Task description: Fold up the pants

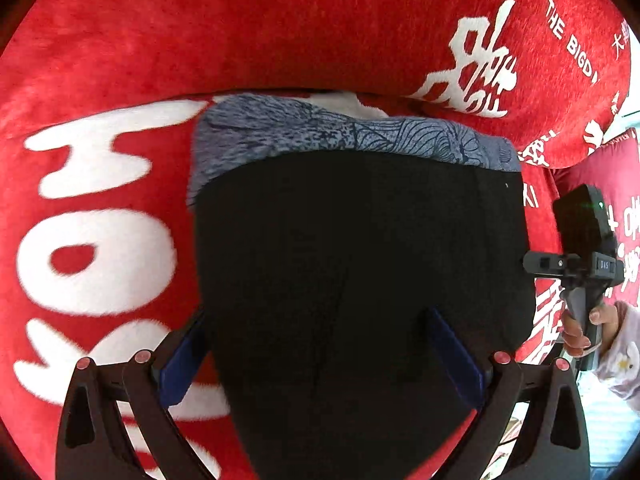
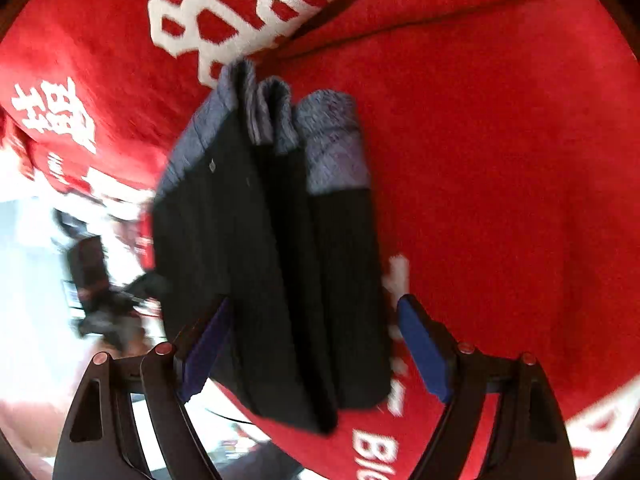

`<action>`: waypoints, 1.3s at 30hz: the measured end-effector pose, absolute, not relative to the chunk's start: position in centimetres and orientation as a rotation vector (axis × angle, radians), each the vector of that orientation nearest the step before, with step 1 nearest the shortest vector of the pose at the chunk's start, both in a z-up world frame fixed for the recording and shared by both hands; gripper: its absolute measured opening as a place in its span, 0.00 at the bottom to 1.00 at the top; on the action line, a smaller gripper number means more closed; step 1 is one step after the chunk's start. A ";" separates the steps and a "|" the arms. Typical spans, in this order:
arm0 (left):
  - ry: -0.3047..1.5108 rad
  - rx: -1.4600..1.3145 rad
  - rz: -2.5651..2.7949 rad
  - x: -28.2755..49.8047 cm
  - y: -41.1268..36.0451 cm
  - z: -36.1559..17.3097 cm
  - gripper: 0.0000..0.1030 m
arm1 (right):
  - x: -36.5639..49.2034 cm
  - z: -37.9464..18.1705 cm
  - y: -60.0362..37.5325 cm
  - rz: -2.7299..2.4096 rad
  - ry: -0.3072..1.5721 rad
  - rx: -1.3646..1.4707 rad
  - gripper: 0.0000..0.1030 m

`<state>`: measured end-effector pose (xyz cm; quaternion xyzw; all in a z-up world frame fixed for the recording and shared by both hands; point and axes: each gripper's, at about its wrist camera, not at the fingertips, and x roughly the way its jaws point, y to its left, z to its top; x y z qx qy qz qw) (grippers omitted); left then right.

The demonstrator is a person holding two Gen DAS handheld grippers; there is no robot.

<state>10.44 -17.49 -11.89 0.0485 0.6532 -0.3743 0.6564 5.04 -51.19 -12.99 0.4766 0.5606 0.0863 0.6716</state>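
The black pants (image 1: 360,280) lie folded on a red plush cover, with a grey-blue patterned band (image 1: 320,132) at their far end. My left gripper (image 1: 318,360) hangs over their near part, open wide. Its left pad is at the cloth's left edge and its right pad is over the black cloth. In the right wrist view the pants (image 2: 260,260) show as several stacked layers seen from the side. My right gripper (image 2: 316,346) is open around their near end, with a red gap beside the right pad. The right gripper's body (image 1: 580,260) shows past the pants' right edge.
The red plush cover (image 1: 280,20) with large white lettering rises as a padded back behind the pants. A hand (image 1: 580,332) in a pale sleeve holds the right gripper. Beyond the cover's left edge in the right wrist view is a bright, blurred floor (image 2: 32,280).
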 end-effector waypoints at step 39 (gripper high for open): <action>1.370 0.281 -0.505 5.4 -6.9 -4.6 0.79 | 0.9 -6.1 -43.3 -0.011 1.372 0.891 0.48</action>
